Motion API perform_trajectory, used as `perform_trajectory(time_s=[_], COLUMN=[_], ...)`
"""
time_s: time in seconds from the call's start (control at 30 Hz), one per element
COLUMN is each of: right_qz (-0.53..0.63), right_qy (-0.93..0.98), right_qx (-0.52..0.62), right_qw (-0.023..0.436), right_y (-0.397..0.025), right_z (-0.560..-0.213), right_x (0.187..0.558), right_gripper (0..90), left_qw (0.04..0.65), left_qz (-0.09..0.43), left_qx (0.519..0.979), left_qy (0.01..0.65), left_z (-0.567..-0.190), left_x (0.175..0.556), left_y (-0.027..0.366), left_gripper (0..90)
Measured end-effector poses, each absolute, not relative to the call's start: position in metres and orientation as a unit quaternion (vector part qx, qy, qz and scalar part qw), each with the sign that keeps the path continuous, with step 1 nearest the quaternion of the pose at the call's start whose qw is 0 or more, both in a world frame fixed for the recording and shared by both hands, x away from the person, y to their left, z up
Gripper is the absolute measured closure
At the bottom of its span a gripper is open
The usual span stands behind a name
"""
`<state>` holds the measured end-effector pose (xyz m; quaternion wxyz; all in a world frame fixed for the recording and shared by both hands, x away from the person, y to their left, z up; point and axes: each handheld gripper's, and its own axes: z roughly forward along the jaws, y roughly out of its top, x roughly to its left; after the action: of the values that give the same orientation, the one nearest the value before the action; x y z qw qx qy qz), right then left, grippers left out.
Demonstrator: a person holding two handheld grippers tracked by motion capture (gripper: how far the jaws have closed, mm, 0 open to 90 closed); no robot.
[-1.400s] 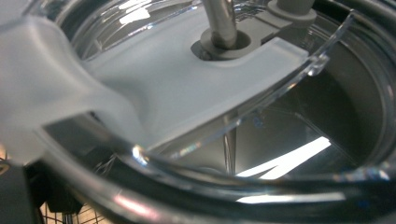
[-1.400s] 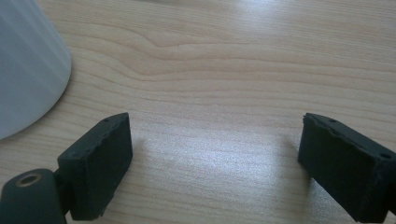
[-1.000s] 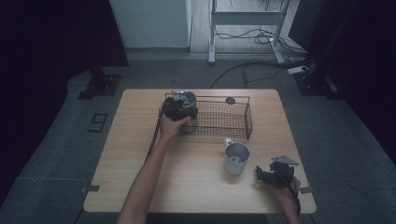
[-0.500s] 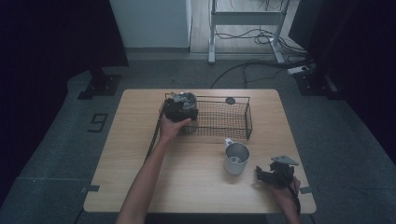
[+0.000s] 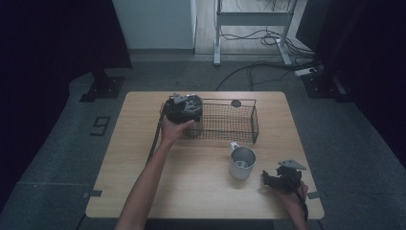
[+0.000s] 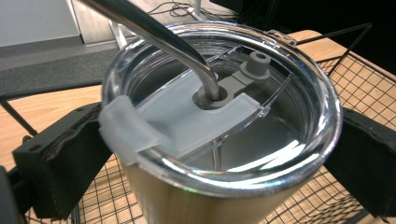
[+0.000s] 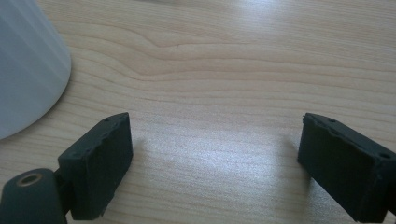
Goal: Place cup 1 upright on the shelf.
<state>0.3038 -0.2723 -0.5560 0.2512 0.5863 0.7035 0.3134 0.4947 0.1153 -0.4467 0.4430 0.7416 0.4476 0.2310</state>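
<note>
Steel tumbler (image 6: 219, 140) w/ clear lid (image 6: 219, 98) & bent metal straw (image 6: 154, 32), upright over wire basket (image 5: 225, 122), left end, clamped in my left hand-held gripper (image 5: 184, 109).

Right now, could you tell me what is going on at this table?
A person works two hand-held grippers. The left gripper is clamped on a lidded steel tumbler with a metal straw, at the left end of the wire basket. The right gripper rests open on the table, beside a metal mug.
</note>
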Motion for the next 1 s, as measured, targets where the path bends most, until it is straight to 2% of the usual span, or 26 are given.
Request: perform_trajectory(time_s=[0.47,1.0], right_qz=[0.313,0.313], right_qy=[0.704,0.704], right_qx=[0.586,0.586], right_qw=[0.251,0.251], right_y=[-0.272,-0.272], right_z=[-0.556,-0.556], right_x=[0.304,0.304], right_gripper=[9.7,9.9], left_qw=[0.455,0.472], left_qz=[0.234,0.238], left_qx=[0.738,0.734], left_qy=[0.44,0.427], left_z=[-0.444,-0.443], left_x=[0.479,0.44], left_y=[0.126,0.14], left_gripper=[0.0,0.0])
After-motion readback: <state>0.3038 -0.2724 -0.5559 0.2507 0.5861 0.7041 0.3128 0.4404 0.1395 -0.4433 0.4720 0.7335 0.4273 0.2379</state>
